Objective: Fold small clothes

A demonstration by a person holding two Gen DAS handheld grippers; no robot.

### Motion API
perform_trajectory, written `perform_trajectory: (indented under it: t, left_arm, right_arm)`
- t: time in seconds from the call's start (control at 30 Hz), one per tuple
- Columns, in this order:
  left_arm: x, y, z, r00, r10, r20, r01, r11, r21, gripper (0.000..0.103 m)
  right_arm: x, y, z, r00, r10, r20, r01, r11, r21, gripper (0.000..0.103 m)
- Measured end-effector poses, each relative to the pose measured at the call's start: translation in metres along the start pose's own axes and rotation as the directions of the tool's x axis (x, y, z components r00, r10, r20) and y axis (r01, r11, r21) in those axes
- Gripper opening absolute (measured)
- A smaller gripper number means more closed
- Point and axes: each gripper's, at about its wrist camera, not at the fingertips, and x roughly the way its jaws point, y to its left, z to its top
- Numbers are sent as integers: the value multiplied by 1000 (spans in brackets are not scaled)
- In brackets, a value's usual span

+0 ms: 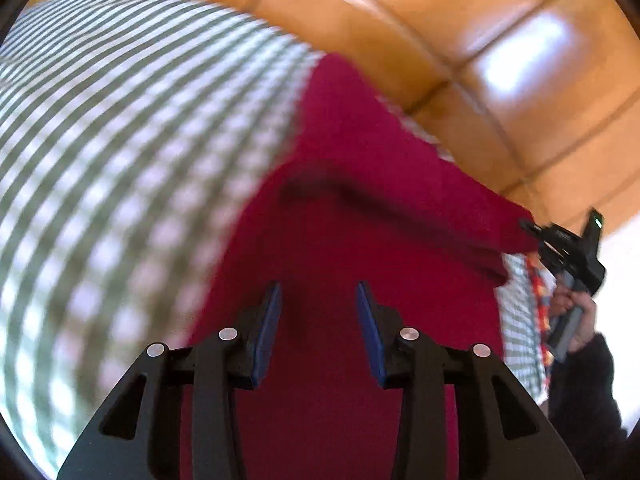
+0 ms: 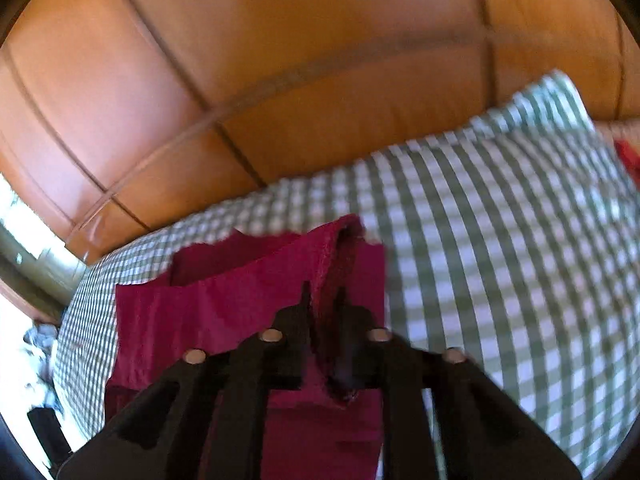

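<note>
While the red garment (image 1: 340, 208) lies spread on the green-and-white checked cloth (image 1: 120, 140), the left gripper (image 1: 319, 292) hovers just above it with its two blue-padded fingers (image 1: 269, 328) partly apart; nothing sits between them, and whether the tips touch the fabric cannot be told. The right gripper (image 2: 323, 300) is clamped on a bunched edge of the garment (image 2: 224, 308), a fold of red fabric running up between its two dark fingers (image 2: 296, 320). In the left wrist view the same gripper (image 1: 532, 230) appears at the garment's right corner, pulling that corner to a taut point, with the person's hand (image 1: 576, 312) on its handle and a dark sleeve (image 1: 588, 392) below. The checked cloth covers a surface set above an orange tiled floor (image 2: 280, 60). Counted: one red garment, one checked cloth, two grippers. No brand, label or writing can be read; both views are motion-blurred.
</note>
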Motion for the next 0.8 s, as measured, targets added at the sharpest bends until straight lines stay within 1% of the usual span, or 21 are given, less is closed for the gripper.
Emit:
perform_trajectory:
  t: [0.03, 0.07, 0.1, 0.13, 0.2, 0.23, 0.27, 0.3, 0.33, 0.37, 0.4, 0.43, 0.47, 0.53, 0.6, 0.63, 0.67, 0.7, 0.73, 0.77, 0.8]
  left_arm:
    - [-1, 9, -3, 1000, 6, -7, -6, 1000, -16, 36]
    - [-2, 15, -6, 1000, 15, -9, -15, 1000, -15, 31]
    - [-5, 16, -8, 999, 38, 1, -38, 999, -5, 23]
    - [-8, 16, -9, 999, 50, 8, -50, 999, 1, 23]
    - [-15, 12, -6, 999, 40, 32, -39, 999, -9, 23]
    - [-16, 9, -3, 998, 43, 48, -43, 999, 1, 23]
    - [-20, 3, 0, 996, 53, 69, -55, 998, 24, 23]
    - [-24, -7, 5, 991, 80, 104, -87, 994, 69, 23]
    - [-30, -17, 7, 985, 110, 133, -125, 986, 107, 23]
    - [-31, -26, 11, 975, 147, 165, -171, 975, 141, 24]
    - [-30, -34, 18, 968, 166, 190, -199, 965, 171, 27]
    - [-28, -40, 25, 964, 172, 202, -212, 958, 194, 34]
    - [-28, -39, 30, 962, 177, 209, -221, 953, 207, 37]
    - [-20, -49, 40, 950, 206, 235, -267, 924, 272, 39]
    - [-8, -57, 45, 946, 232, 225, -299, 893, 337, 39]
    - [0, -60, 49, 944, 249, 218, -314, 881, 353, 39]
    - [5, -61, 51, 941, 262, 213, -326, 871, 367, 39]
    - [11, -62, 53, 939, 270, 211, -334, 860, 386, 39]
    - [16, -63, 53, 935, 283, 213, -347, 851, 394, 34]
    - [21, -62, 56, 931, 297, 213, -360, 846, 393, 25]
    - [27, -60, 58, 930, 303, 205, -362, 848, 387, 10]
  right_arm:
    - [-6, -14, -6, 1000, 11, -9, -10, 1000, 22, 37]
    - [-6, -20, -11, 1000, 15, -11, -15, 999, 47, 50]
    - [-15, -30, -15, 1000, 17, -9, -17, 998, 61, 52]
    - [-15, -36, -18, 1000, 27, -12, -26, 996, 80, 52]
    - [-23, -48, -28, 999, 47, -27, -44, 994, 102, 53]
    - [-25, -50, -32, 998, 55, -28, -52, 993, 110, 53]
    - [-29, -55, -37, 997, 72, -28, -68, 990, 126, 53]
    - [-34, -63, -41, 996, 91, -20, -87, 982, 165, 53]
    - [-34, -63, -41, 996, 91, -20, -87, 982, 165, 53]
    - [-38, -70, -44, 995, 99, -10, -96, 977, 192, 52]
    - [-42, -78, -43, 994, 109, 1, -107, 969, 223, 52]
    - [-45, -82, -41, 993, 114, 10, -113, 963, 244, 52]
    - [-48, -88, -39, 993, 114, 19, -115, 958, 264, 52]
    - [-49, -90, -39, 994, 113, 16, -113, 958, 264, 52]
    - [-40, -83, -37, 995, 98, -8, -93, 965, 245, 51]
    - [-36, -79, -37, 996, 91, -21, -84, 968, 235, 50]
    - [-31, -75, -37, 996, 85, -31, -76, 971, 225, 45]
    - [-26, -70, -37, 997, 63, -48, -52, 978, 202, 33]
    - [-21, -65, -37, 998, 36, -61, -25, 984, 175, 25]
    - [-19, -61, -38, 998, 22, -65, -12, 988, 156, 15]
    - [-17, -56, -37, 998, 6, -65, 3, 992, 129, 12]
